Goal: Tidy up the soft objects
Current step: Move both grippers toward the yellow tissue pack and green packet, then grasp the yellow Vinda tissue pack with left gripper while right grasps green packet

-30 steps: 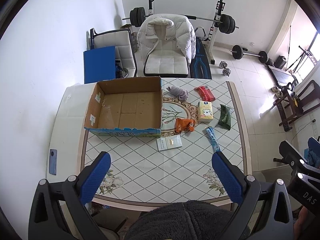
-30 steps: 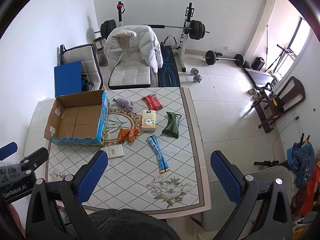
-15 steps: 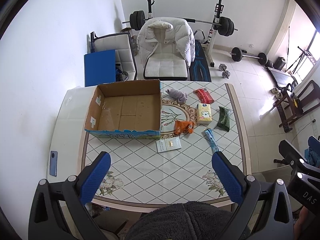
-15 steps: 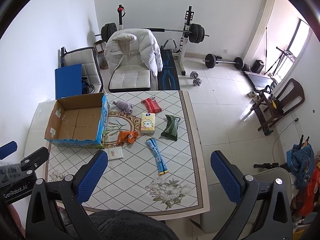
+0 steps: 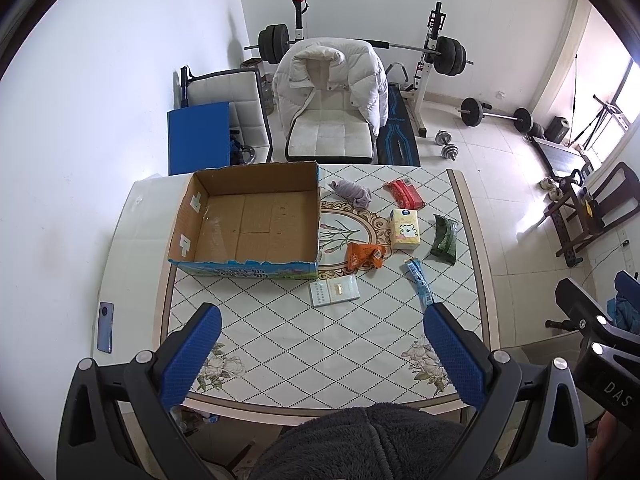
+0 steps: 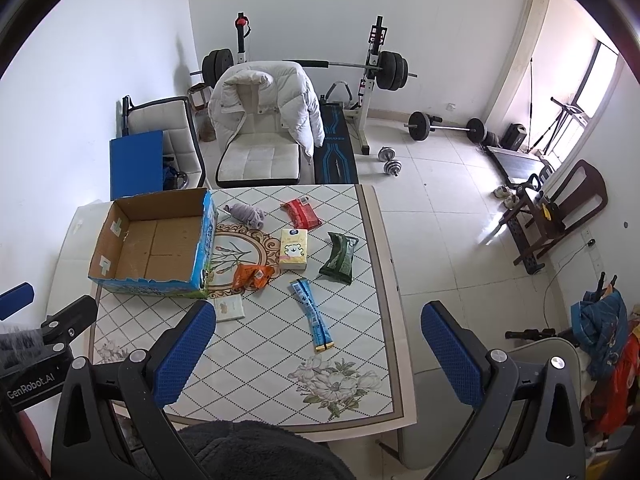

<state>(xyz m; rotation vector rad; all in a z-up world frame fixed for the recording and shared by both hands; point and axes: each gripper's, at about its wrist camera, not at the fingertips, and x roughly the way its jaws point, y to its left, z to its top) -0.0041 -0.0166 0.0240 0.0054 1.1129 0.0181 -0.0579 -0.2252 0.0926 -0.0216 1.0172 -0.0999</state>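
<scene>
2 hand-held grippers, left point(image 5: 320, 354) and right point(image 6: 318, 354), spread wide, holding nothing, above patterned table point(image 5: 280, 344); weight bench point(image 6: 370, 76) behind.

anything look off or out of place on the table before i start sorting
Nothing is spilled or broken. The cardboard box is empty, with a ragged top edge on its blue side. A phone lies alone near the table's left edge, away from the packets. The orange packet looks crumpled. Both tongs are open, holding nothing.

lilac sock point(image 5: 354, 193), (blue-padded) tongs point(image 5: 320, 322), diamond-patterned table point(image 5: 304, 340)
</scene>
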